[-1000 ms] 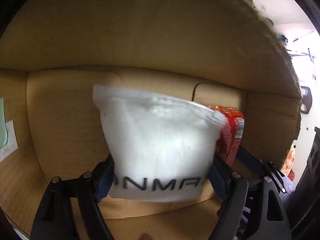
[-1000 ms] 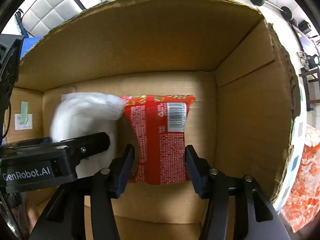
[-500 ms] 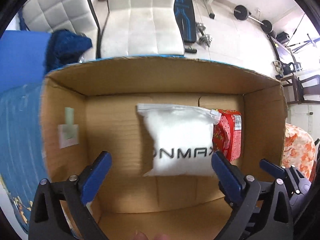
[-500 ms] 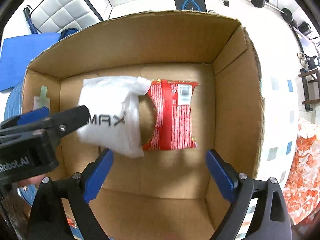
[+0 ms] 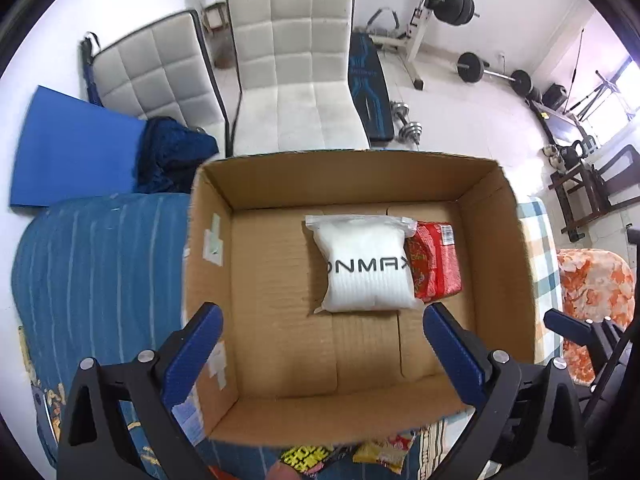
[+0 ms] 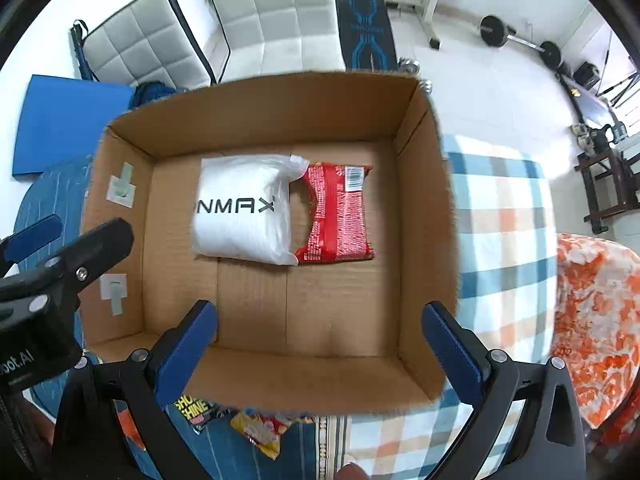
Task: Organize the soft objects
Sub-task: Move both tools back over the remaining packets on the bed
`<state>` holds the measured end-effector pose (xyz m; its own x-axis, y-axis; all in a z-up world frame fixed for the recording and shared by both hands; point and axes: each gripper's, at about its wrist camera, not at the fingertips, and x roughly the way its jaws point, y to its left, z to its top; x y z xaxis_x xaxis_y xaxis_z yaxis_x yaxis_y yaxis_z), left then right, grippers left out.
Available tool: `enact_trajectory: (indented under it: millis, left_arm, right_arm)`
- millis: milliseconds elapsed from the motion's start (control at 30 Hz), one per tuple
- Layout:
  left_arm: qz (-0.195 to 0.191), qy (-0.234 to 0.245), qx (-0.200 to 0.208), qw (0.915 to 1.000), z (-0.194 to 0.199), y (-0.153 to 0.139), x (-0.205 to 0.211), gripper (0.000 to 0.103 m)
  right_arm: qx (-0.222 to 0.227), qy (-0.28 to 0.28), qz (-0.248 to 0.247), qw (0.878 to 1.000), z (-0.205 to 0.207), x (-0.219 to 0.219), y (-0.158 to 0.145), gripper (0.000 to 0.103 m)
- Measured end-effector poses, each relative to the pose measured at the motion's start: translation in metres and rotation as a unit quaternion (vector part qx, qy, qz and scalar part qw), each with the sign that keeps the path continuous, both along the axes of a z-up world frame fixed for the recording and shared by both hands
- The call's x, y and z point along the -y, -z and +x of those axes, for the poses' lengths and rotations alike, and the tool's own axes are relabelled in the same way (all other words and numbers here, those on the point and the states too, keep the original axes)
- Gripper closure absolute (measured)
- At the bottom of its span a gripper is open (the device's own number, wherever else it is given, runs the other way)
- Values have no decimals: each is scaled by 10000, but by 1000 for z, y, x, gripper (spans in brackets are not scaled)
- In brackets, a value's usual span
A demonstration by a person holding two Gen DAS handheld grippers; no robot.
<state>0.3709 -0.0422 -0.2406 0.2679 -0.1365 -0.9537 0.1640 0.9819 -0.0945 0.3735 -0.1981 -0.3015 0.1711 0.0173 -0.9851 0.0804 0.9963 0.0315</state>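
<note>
A blue striped cloth [image 5: 92, 272] is covering the surface at the left, and a cardboard box [image 5: 496, 240] is sitting on it with its top open. Inside the box, on the floor toward the far wall, a white pouch [image 5: 366, 264] printed with dark letters is lying flat. Just to its right a red packet [image 5: 438, 262] is lying beside it, with the pouch's right edge overlapping the packet's left edge.

The left gripper [image 5: 324, 354] is hanging above the near half of the box, looking down into it. Its jaws have just been opening and are now standing fully spread, with nothing between the blue pads; the white pouch is lying beyond the fingertips, apart from them. The right gripper [image 6: 320, 350] is likewise hovering over the box's near edge, its jaws having just been opening to full width and gripping nothing. In the right wrist view the white pouch [image 6: 242, 210] and the red packet [image 6: 340, 214] are lying farther in, well clear of the pads, and the left gripper [image 6: 60, 248] is showing at the left edge.

A few snack wrappers [image 6: 256, 426] are lying on the cloth just nearer than the box. A checked cloth [image 6: 500, 220] is spreading to the right of the box.
</note>
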Motion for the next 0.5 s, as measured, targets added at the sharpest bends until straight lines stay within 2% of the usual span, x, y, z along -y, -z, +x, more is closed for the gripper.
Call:
enact_trajectory:
  millis: [100, 300, 500]
  left_arm:
    - [-18, -29, 213, 9998, -17, -18, -4, 0]
    - [205, -5, 597, 9980, -57, -51, -8, 0]
    - [195, -126, 886, 9958, -91, -79, -15, 0]
  right_arm:
    - [163, 43, 75, 9998, -19, 2, -24, 0]
    - [561, -17, 55, 9984, -58, -2, -72, 0]
    - [871, -116, 40, 9961, -90, -6, -104, 0]
